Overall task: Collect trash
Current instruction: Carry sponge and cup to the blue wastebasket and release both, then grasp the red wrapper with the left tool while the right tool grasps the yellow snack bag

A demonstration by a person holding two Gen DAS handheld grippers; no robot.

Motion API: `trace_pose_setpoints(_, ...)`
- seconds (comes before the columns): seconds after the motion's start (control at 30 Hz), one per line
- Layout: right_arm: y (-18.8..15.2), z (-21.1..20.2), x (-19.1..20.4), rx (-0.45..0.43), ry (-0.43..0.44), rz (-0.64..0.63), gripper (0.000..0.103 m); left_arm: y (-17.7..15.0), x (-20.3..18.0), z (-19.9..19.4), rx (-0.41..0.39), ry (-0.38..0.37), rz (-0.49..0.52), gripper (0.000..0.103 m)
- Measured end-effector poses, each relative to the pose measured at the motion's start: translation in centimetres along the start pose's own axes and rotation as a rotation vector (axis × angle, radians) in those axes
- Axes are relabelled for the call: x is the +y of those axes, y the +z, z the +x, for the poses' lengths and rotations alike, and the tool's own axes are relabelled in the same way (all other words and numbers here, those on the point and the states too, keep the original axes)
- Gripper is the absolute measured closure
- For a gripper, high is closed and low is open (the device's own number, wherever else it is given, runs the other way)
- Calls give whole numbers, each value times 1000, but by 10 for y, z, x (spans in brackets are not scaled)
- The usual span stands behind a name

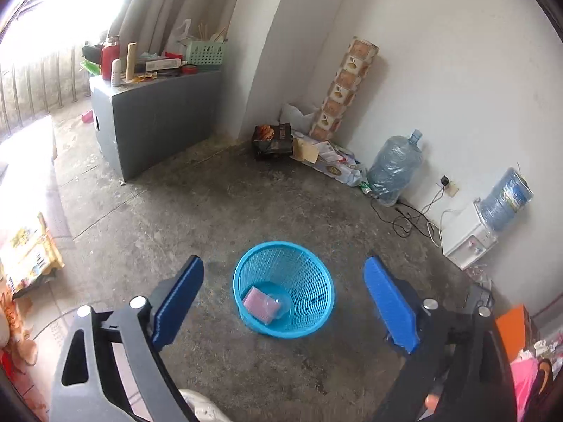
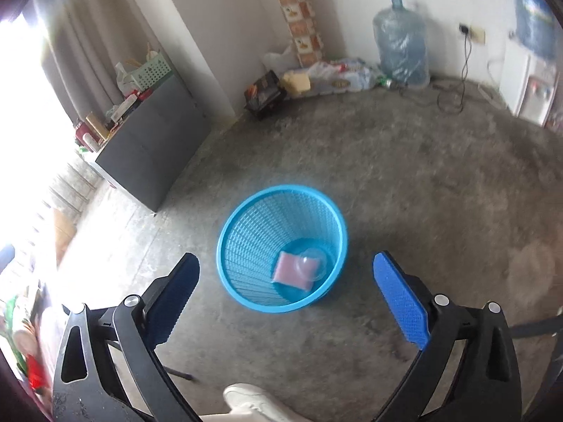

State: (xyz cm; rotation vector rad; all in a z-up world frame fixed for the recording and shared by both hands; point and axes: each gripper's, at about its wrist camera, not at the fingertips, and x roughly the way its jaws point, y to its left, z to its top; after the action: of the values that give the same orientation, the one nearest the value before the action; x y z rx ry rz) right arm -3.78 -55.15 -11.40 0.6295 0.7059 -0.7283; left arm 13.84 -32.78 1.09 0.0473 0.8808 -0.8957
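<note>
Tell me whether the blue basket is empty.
Not empty. The blue basket stands upright on the floor with a pink packet and a clear plastic dome at its bottom.

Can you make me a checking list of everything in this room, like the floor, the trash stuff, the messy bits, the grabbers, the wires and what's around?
Surface: bare grey concrete floor, stained and dusty.
Job's things: blue mesh basket upright on the floor; inside lie a pink packet and a clear plastic piece.
Clutter: bags and papers piled along the wall; a dark box beside them.
Grippers: left gripper and right gripper both open, holding nothing.
Cables: black and white wires run from a wall socket across the floor.
Surroundings: grey cabinet crowded on top, water jug, water dispenser, curtains.
</note>
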Motion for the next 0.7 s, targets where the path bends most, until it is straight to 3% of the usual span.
trace_pose_setpoints(0.13,-9,-31,24,-81,-95,-186,8,-30,24,-53,-24,3,-29,11)
trace_pose_setpoints(0.3,-18,-62,58,-140,-44,-353,8,-67,67,-126,-123,48,-57,6)
trace_pose_setpoints(0.5,-26,-93,96,-192,207,-409,8,-118,131,-208,-246,134,-168,6)
trace_pose_setpoints(0.57,-30,-96,108,-152,312,-382,8,-139,150,-232,-293,180,-200,6)
trace_pose_setpoints(0.7,-42,-89,140,17,554,-335,8,-180,181,-271,-344,314,-215,6)
